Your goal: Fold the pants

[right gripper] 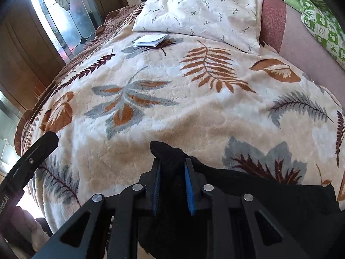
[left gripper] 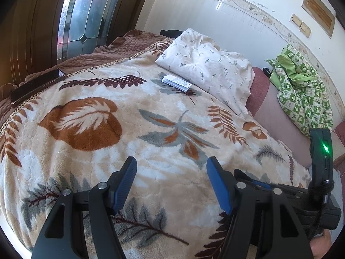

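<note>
1. At the near edge of the bed (right gripper: 215,112), black pants (right gripper: 269,194) lie bunched on the leaf-patterned blanket (right gripper: 151,118), trailing toward the near right corner.
2. The right hand-held gripper (right gripper: 172,185) pinches a fold of the pants between its blue pads (right gripper: 189,192); a peak of black cloth sticks up just beyond the fingertips.
3. The left hand-held gripper (left gripper: 171,166) hovers over the blanket near the same edge, its jaws spread with nothing between them.
4. Toward the far edge, a folded paper leaflet (right gripper: 151,40) lies just in front of a white pillow (right gripper: 204,10).
5. A dark phone (left gripper: 36,85) rests along the bed's left edge.
6. Green patterned cloth (left gripper: 301,88) is heaped at the far right corner.
</note>
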`<state>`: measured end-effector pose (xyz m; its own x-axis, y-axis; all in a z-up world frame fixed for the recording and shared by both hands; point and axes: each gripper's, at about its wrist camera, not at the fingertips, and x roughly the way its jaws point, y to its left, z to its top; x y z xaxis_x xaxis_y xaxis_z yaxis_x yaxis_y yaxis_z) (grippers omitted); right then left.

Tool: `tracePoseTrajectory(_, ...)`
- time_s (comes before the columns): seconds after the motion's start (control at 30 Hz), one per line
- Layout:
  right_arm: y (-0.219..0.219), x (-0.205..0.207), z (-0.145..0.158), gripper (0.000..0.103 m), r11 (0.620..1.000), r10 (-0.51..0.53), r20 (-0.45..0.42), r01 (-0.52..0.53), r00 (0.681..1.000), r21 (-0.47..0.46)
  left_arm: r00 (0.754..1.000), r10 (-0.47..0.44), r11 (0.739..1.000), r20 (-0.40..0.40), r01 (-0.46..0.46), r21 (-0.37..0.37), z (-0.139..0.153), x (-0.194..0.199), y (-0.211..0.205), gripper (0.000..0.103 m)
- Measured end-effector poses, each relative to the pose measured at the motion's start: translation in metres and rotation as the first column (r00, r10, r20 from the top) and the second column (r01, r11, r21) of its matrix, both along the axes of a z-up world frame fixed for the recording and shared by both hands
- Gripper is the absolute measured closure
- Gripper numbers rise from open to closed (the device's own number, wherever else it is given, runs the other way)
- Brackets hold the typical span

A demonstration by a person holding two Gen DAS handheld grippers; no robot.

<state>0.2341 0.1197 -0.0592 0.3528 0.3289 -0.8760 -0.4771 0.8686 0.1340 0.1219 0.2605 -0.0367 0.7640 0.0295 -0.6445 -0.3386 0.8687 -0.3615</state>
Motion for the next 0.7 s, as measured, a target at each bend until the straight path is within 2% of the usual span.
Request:
tracePoseTrajectory(0.13, -0.010, 0.006, 0.006, 0.080, 0.999, -0.025, 0.018, 0.025, 1.000, 0.026, 1.000, -0.004, 1.000, -0.001, 0.004, -0.003, 0.000, -0.001, -0.001, 0.036)
tracePoseTrajectory(0.3, -0.029, 0.005, 0.035, 0.080, 0.996, -0.075, 0.086, 0.069, 0.993, 0.063, 1.000, -0.002, 1.000, -0.007, 0.002, -0.022, -0.002, 0.000, 0.000, 0.036)
tracePoseTrajectory(0.4, -0.024, 0.011, 0.032, 0.076, 0.996, -0.071, 0.064, 0.068, 0.995, 0.051, 1.000, -0.004, 1.000, -0.012, 0.004, -0.014, -0.003, 0.002, -0.002, 0.036)
tracePoseTrajectory(0.43, -0.021, 0.014, 0.026, 0.069, 0.997, -0.070, 0.043, 0.068, 0.997, 0.043, 1.000, -0.006, 1.000, -0.012, 0.006, -0.003, -0.002, 0.003, -0.003, 0.036)
tracePoseTrajectory(0.47, -0.016, 0.017, 0.017, 0.050, 0.997, -0.058, 0.010, 0.057, 0.998, 0.042, 1.000, -0.007, 1.000, -0.009, 0.007, 0.007, -0.002, 0.003, -0.004, 0.036)
tracePoseTrajectory(0.53, -0.008, 0.019, 0.001, 0.029, 0.997, -0.027, -0.042, 0.030, 0.999, 0.073, 1.000, -0.007, 1.000, -0.004, 0.007, 0.026, 0.000, 0.003, -0.005, 0.036)
tracePoseTrajectory(0.6, -0.004, 0.016, 0.004, 0.029, 0.992, -0.022, -0.040, 0.027, 0.999, 0.125, 1.000, -0.007, 1.000, -0.001, 0.007, 0.029, 0.000, 0.002, -0.004, 0.036)
tracePoseTrajectory(0.67, -0.008, 0.009, 0.019, 0.029, 0.982, -0.039, 0.002, 0.038, 0.999, 0.184, 1.000, 0.000, 1.000, -0.003, 0.000, 0.027, 0.000, 0.002, -0.001, 0.036)
tracePoseTrajectory(0.7, -0.012, 0.006, 0.028, 0.029, 0.984, -0.051, 0.036, 0.044, 0.998, 0.172, 1.000, 0.003, 1.000, -0.006, -0.003, 0.024, -0.001, 0.002, 0.000, 0.036)
